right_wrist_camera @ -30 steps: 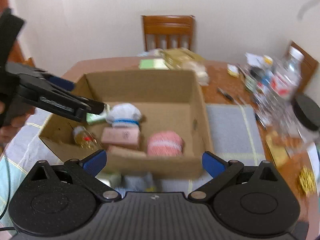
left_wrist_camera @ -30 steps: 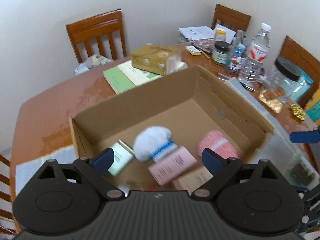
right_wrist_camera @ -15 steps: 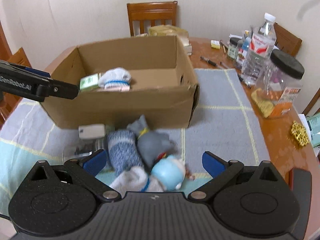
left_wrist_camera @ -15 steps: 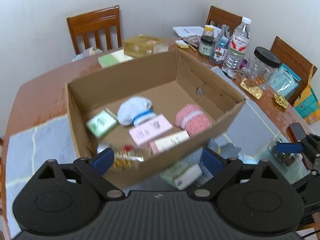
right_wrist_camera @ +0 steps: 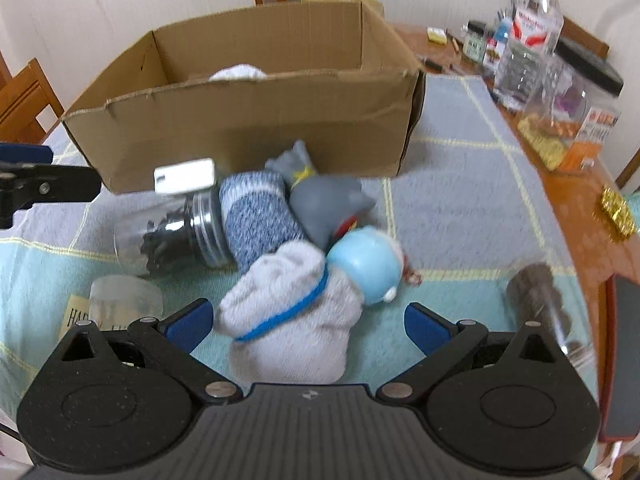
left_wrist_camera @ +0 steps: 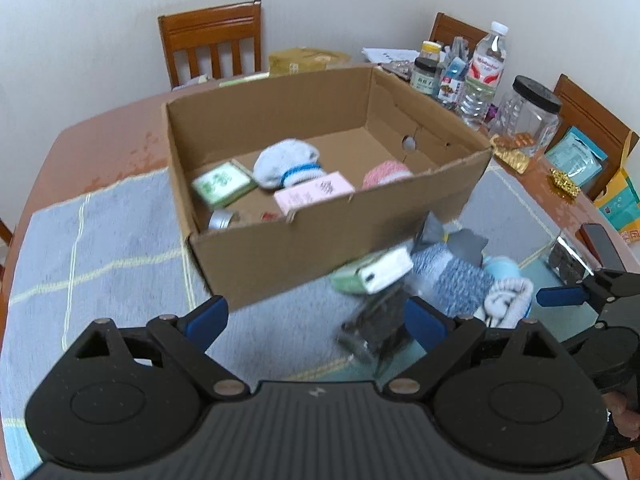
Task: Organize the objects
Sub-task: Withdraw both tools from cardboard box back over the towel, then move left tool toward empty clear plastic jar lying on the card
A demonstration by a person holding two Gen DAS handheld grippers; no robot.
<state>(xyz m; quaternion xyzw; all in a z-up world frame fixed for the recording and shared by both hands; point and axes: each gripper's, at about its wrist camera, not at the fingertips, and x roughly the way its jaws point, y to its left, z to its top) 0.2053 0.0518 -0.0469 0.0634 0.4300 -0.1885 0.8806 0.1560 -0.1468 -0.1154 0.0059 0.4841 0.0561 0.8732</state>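
Note:
An open cardboard box (left_wrist_camera: 280, 256) (right_wrist_camera: 248, 120) stands on the mat and holds a white sock roll (left_wrist_camera: 286, 162), a pink sock roll (left_wrist_camera: 384, 172), a pink carton (left_wrist_camera: 314, 194) and a green carton (left_wrist_camera: 222, 182). In front of it lie a white sock with a blue band (right_wrist_camera: 288, 312), a blue-grey sock roll (right_wrist_camera: 256, 216), a grey toy (right_wrist_camera: 324, 204), a light blue toy (right_wrist_camera: 368, 264), a glass jar (right_wrist_camera: 172, 232) and a green-white carton (left_wrist_camera: 374, 274). My right gripper (right_wrist_camera: 306, 322) is open, low around the white sock. My left gripper (left_wrist_camera: 316, 318) is open and empty, before the box.
Bottles and jars (left_wrist_camera: 486, 76) crowd the table's far right, with a clear black-lidded jar (left_wrist_camera: 528, 116). Wooden chairs (left_wrist_camera: 212, 40) stand behind. A small clear tub (right_wrist_camera: 124, 300) and another jar (right_wrist_camera: 540, 296) lie near my right gripper. A gold ornament (right_wrist_camera: 616, 210) sits at right.
Both grippers have pulled back and dropped from over the box to the pile in front of it. My right gripper now has the white sock between its open fingers.

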